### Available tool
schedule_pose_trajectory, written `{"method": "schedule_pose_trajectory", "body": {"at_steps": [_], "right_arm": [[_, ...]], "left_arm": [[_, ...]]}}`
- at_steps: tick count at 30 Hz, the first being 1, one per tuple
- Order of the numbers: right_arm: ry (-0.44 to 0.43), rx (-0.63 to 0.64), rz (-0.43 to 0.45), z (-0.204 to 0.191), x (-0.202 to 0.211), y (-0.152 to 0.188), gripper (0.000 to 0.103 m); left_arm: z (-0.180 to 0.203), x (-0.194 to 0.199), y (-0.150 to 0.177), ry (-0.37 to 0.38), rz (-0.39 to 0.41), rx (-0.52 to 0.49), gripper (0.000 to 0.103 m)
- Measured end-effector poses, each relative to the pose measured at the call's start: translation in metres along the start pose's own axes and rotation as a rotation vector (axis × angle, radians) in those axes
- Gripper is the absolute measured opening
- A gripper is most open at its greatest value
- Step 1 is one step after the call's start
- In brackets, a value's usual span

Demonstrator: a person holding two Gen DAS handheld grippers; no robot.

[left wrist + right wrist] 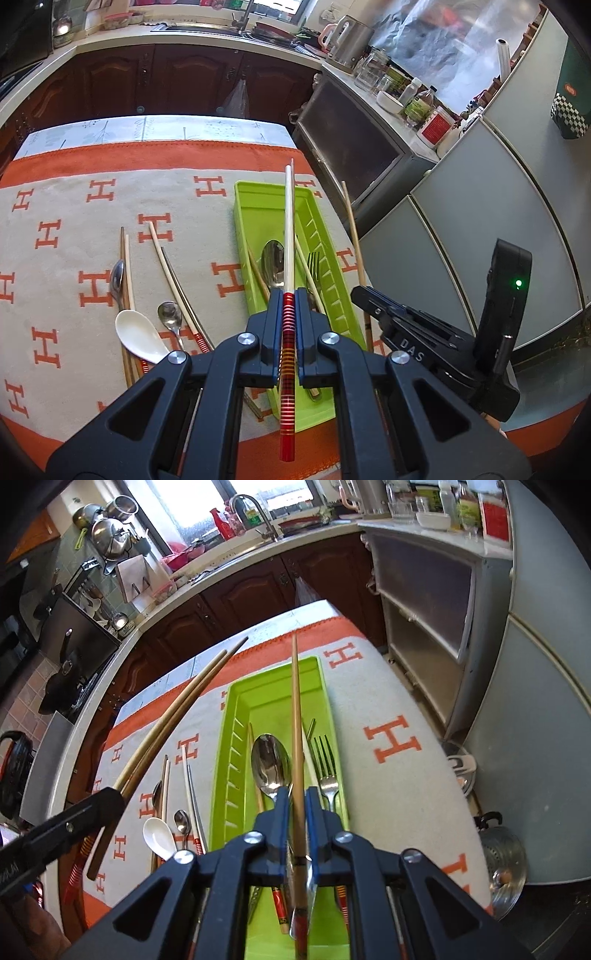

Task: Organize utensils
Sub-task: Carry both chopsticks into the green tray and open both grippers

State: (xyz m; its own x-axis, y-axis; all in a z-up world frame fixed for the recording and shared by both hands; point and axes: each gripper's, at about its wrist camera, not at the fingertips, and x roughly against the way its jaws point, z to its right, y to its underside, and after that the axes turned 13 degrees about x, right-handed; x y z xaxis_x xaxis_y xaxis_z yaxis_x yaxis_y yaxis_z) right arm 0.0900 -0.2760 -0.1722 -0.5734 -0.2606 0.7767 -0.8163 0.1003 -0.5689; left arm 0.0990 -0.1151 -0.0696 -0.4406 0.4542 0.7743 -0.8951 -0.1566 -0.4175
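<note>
Utensils: chopsticks, spoons, fork, partly in green tray (255, 206) on cloth-covered counter (92, 229); rest loose left of it. Left gripper (289, 295) jaws clamped on pale chopstick (288, 229) above tray. Right gripper (297, 794): brown chopstick (295, 709) between jaws, pads seemingly slack. Judgement: sticks light, stiff, slippery, roll easily; grip near thick banded end.

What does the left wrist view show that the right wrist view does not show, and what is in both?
Only left wrist: the red banded chopstick clamped in the left gripper. Only right wrist: a brown chopstick between the right gripper jaws, and hanging pots. Both: the green tray with a spoon and fork, and the white spoon.
</note>
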Motion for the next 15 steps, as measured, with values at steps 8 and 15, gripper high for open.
{"method": "schedule_pose_trajectory", "body": {"at_steps": [8,15], "right_arm": [[-0.026,-0.081,0.037,0.017,0.012,0.011,0.018],[-0.037,-0.133,0.046,0.028,0.022,0.027,0.018]], "left_arm": [[0.009,-0.020,-0.002,-0.015,-0.036,-0.007,0.004],[0.010,-0.049,-0.001,-0.048,-0.094,0.011,0.004]]}}
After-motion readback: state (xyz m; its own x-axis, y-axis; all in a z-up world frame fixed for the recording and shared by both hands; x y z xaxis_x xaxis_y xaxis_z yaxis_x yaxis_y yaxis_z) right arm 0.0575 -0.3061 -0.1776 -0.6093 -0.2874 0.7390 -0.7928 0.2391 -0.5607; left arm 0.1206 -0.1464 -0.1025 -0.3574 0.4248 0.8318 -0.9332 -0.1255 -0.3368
